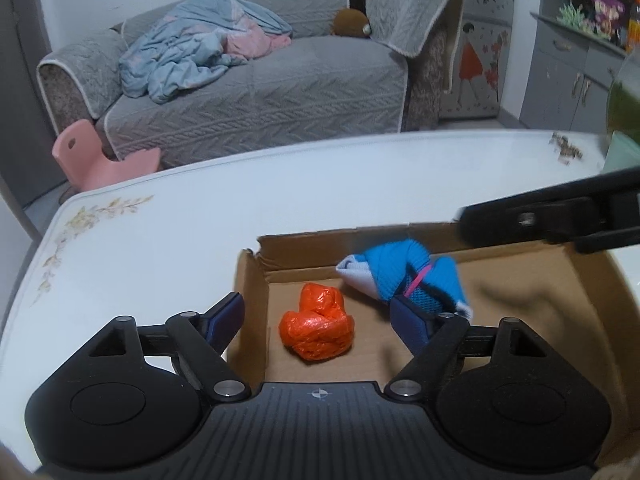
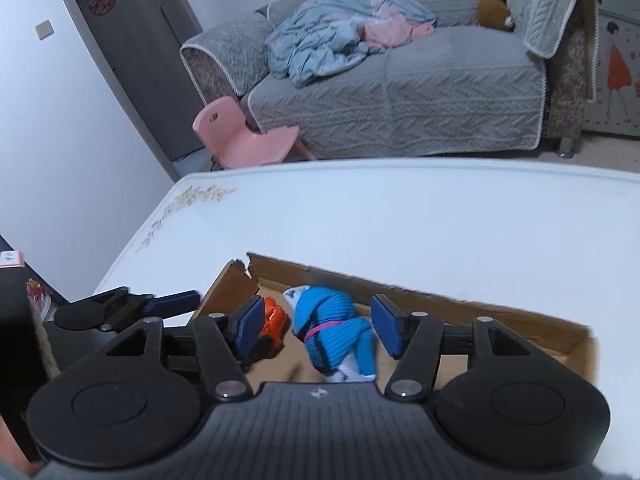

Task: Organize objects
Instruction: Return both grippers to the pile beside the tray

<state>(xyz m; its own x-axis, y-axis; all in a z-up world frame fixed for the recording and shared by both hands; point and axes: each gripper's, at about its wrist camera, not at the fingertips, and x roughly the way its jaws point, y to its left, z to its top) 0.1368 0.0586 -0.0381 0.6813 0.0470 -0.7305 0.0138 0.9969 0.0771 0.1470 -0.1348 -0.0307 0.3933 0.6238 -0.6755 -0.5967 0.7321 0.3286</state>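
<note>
An open cardboard box [image 1: 253, 292] lies on the white table. On its floor sits a crumpled orange plastic bundle [image 1: 317, 328], and to its right a rolled blue and white sock bundle [image 1: 400, 274] with a pink band. My left gripper [image 1: 320, 319] stands open above the box; the orange bundle shows between its blue pads, untouched. The right gripper [image 1: 466, 222] reaches in from the right. In the right wrist view my right gripper [image 2: 319, 324] is open over the sock bundle [image 2: 332, 328], pads clear of it. The orange bundle [image 2: 274, 320] peeks past its left pad, with the box wall [image 2: 480, 310] behind.
The white table [image 1: 160, 240] has a floral print at its corners. Beyond it stand a grey sofa [image 1: 260, 92] with a heap of blue and pink bedding, a pink child's chair [image 2: 240, 140] and a grey cabinet [image 1: 572, 80]. A green object [image 1: 624, 104] sits at the table's right edge.
</note>
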